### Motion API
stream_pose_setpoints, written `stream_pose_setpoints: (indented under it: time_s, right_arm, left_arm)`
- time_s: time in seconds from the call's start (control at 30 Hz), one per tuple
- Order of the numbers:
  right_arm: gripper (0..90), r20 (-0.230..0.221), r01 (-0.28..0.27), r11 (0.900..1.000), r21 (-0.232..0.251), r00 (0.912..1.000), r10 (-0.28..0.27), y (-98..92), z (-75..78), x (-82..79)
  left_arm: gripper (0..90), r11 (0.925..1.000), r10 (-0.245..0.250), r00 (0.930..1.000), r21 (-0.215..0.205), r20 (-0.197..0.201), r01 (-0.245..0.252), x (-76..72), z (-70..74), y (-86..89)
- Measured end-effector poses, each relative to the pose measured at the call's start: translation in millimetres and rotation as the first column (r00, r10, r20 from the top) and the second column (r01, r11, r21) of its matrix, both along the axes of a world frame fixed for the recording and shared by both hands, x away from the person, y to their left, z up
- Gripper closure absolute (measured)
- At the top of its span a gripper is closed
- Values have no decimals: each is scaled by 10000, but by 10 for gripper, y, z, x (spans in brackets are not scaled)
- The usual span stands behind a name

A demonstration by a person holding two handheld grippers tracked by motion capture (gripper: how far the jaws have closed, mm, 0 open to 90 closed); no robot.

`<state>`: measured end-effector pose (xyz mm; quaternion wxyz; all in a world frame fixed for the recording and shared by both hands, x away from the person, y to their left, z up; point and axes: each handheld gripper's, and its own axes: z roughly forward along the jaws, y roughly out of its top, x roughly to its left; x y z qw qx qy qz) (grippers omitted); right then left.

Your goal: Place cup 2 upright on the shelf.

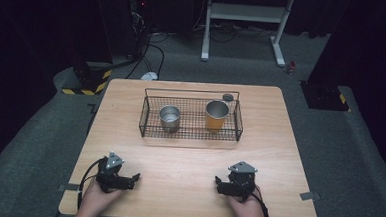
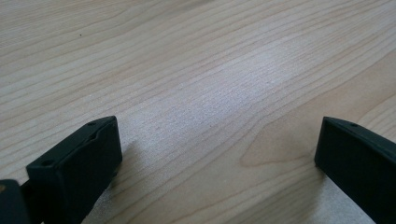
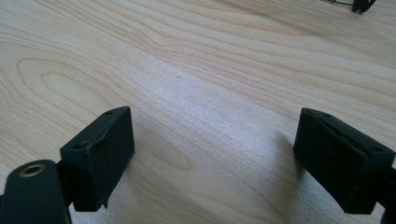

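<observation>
Resting position: both grippers were seen low over the near part of the wooden table (image 1: 188, 161), well apart from each other.
Left gripper (image 1: 136, 176): its jaws were spread wide, with nothing but bare wood seen between them in the left gripper view (image 2: 217, 154).
Right gripper (image 1: 218, 181): its jaws were likewise held apart, and only table grain was seen in the gap (image 3: 212, 149).
Nearest things: a wire basket (image 1: 152, 131) was placed beyond both grippers, toward the far middle of the table, well clear of either pair of jaws.
Basket contents: a steel cup (image 1: 169, 118) was stood upright at the left inside and an orange cup (image 1: 216, 116) upright at the right inside, the two being set apart.
Materials: the basket was made of thin black wire mesh with a raised rail; the table top was pale, smooth, grained wood; the jaws were blocky black pads.
Small item: a dark round object (image 1: 227, 97) was seen by the basket's far rail.
Open room: a broad bare strip of wood was left between grippers and basket, and the near table edge lay close under the hands.
</observation>
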<state>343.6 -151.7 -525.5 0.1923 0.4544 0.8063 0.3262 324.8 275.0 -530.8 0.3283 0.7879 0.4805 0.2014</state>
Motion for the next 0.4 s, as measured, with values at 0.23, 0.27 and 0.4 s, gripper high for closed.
stream_pose_setpoints:
  time_s: [0.23,0.27,0.4]
  right_arm:
    - [128,29,-20,10000,31,10000,20,-7,0,5]
    - [128,33,-16,10000,29,10000,16,-7,0,5]
    - [128,-2,84,10000,44,10000,-84,-9,0,0]
  left_arm:
    - [8,10000,10,10000,-36,-2,-10,-2,-2,-2]
    - [8,10000,0,10000,-37,-16,0,-1,-1,-1]
    - [8,10000,-3,10000,-35,-18,3,-2,-1,-1]
